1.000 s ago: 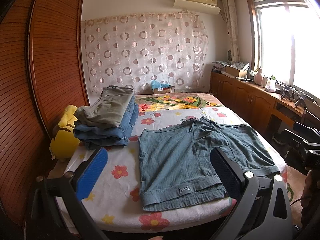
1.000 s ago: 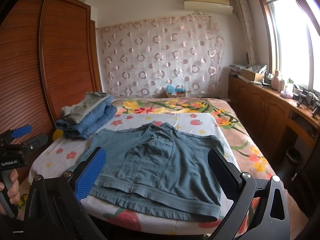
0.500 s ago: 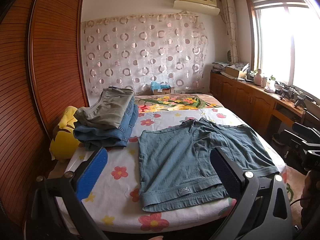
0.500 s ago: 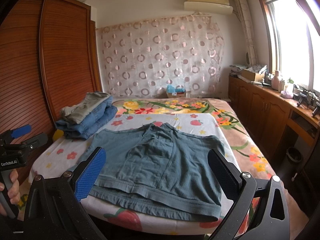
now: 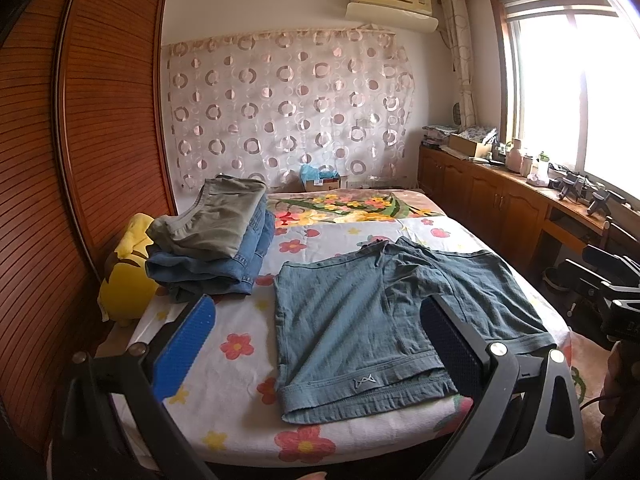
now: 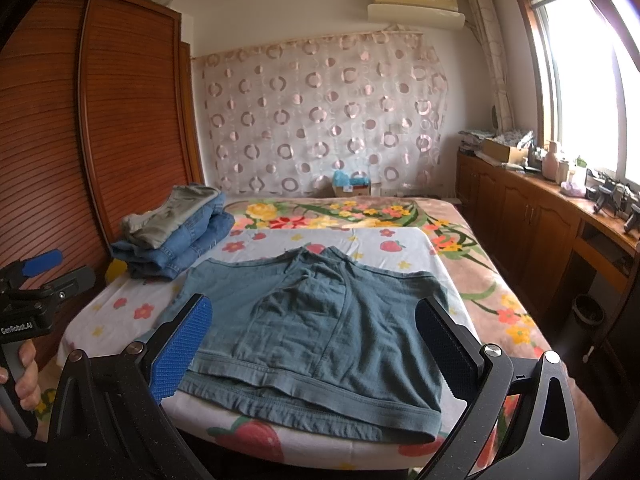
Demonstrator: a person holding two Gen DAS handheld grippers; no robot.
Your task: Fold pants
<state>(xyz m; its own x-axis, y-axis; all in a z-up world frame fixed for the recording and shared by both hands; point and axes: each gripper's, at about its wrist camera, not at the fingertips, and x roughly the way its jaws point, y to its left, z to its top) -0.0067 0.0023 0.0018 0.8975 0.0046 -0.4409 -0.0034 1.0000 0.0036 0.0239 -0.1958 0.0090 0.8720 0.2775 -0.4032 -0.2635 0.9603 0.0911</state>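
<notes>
Teal shorts (image 6: 320, 332) lie spread flat on the floral bedsheet (image 5: 240, 364) — apparently untouched; left gripper (image 5: 316, 344) and right gripper (image 6: 314, 340) hover near, fingers spread wide.

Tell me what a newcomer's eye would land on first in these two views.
First, the teal shorts spread flat at the near edge of the flowered bed, unfolded. Both the left gripper and the right gripper hang open in front of them, touching nothing. Next comes the stack of folded pants at the bed's left side, beside the wooden wardrobe.
</notes>
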